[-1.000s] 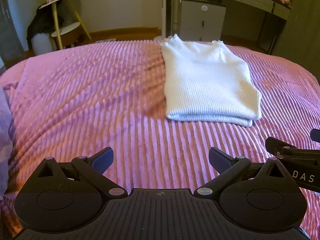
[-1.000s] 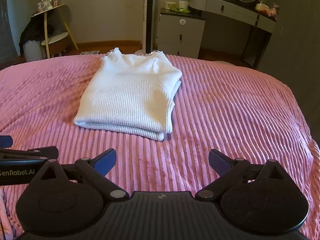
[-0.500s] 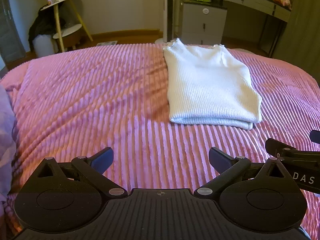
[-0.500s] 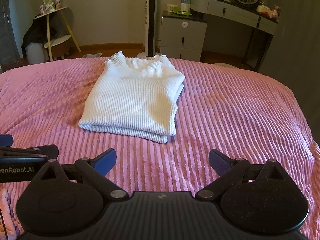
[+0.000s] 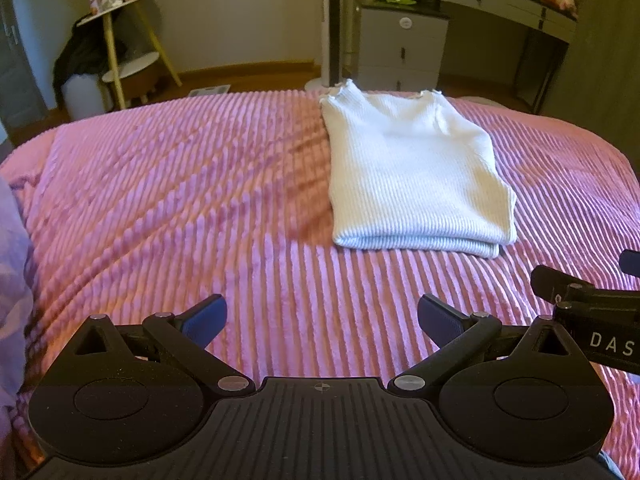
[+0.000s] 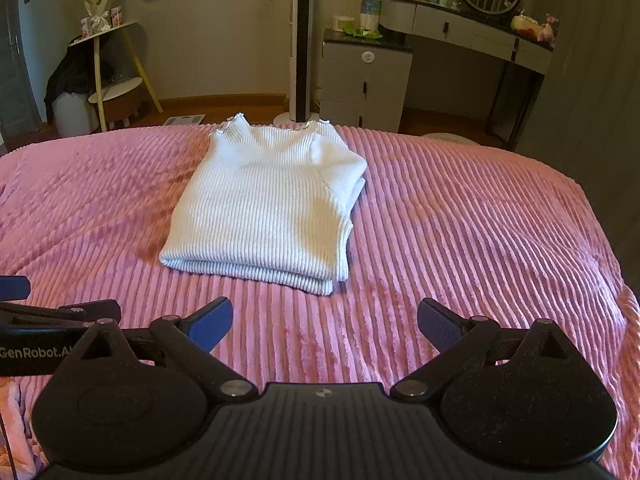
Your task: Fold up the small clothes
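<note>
White sweater (image 5: 416,176) lies folded flat on the pink bed cover (image 5: 180,200), toward the far edge. My left gripper (image 5: 322,316) and right gripper (image 6: 325,318) both spread wide, empty, near edge.

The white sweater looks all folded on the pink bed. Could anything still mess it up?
Maybe. The white sweater lies at the pink blanket's far edge, collar right at the rim, so a nudge could tip it off. Its right side shows loose stacked layers that could slip apart. Both the left hand-held gripper and right hand-held gripper are open, empty and near enough to snag its front fold.
</note>
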A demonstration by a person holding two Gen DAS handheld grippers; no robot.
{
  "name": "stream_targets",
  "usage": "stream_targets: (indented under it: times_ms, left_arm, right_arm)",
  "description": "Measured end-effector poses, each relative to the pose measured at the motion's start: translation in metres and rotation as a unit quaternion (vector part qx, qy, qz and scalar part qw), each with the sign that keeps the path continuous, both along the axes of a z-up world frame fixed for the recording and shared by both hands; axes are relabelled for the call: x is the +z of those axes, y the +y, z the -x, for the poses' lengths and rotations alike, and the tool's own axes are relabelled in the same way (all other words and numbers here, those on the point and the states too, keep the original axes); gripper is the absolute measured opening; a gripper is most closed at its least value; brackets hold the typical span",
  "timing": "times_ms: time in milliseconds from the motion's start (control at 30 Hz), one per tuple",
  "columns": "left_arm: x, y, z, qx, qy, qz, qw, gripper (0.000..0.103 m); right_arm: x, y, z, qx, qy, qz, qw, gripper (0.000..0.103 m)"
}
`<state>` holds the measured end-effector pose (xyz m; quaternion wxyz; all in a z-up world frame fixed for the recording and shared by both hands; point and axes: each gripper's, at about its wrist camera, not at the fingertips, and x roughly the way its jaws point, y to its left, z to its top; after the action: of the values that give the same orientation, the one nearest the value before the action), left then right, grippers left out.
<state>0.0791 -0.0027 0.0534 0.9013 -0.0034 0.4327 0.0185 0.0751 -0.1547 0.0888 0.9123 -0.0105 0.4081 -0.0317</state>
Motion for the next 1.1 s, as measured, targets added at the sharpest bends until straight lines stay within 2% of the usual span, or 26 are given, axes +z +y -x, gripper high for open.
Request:
stream_targets:
  times_ms: [733, 1100]
  left_arm:
    - [0.0048, 0.002, -0.0024, -0.003, -0.004, 0.005, 1.0, 0.103]
    - [0.0098, -0.0011, -0.0033, -0.013, -0.021, 0.0, 0.9997, 0.103]
  right_arm:
    - [0.0023, -0.0019, 0.0005, 0.004, -0.002, -0.002, 1.0, 0.099]
    - [0.004, -0.0045, -0.0005, 0.0, -0.001, -0.004, 1.0, 0.099]
